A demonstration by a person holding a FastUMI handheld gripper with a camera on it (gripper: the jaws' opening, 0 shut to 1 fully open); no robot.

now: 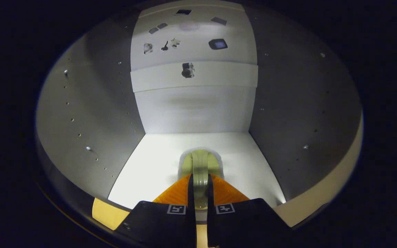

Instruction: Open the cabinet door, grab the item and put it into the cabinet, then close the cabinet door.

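Item point(200, 168) between fingers point(179, 193), inside cabinet point(91, 113).

Inside the cabinet point(91, 113), the claw point(201, 187) pinches a pale green cup handle point(200, 172) between both fingers; the cup point(215, 165) sits at twelve o'clock ahead, on the cabinet's white floor point(150, 172).

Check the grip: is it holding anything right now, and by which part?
Yes. The gripper is shut on a pale green cup, both fingers pinching its upright handle, over the cabinet floor.

Hand-held gripper point(200, 187) bears two square black-and-white markers.
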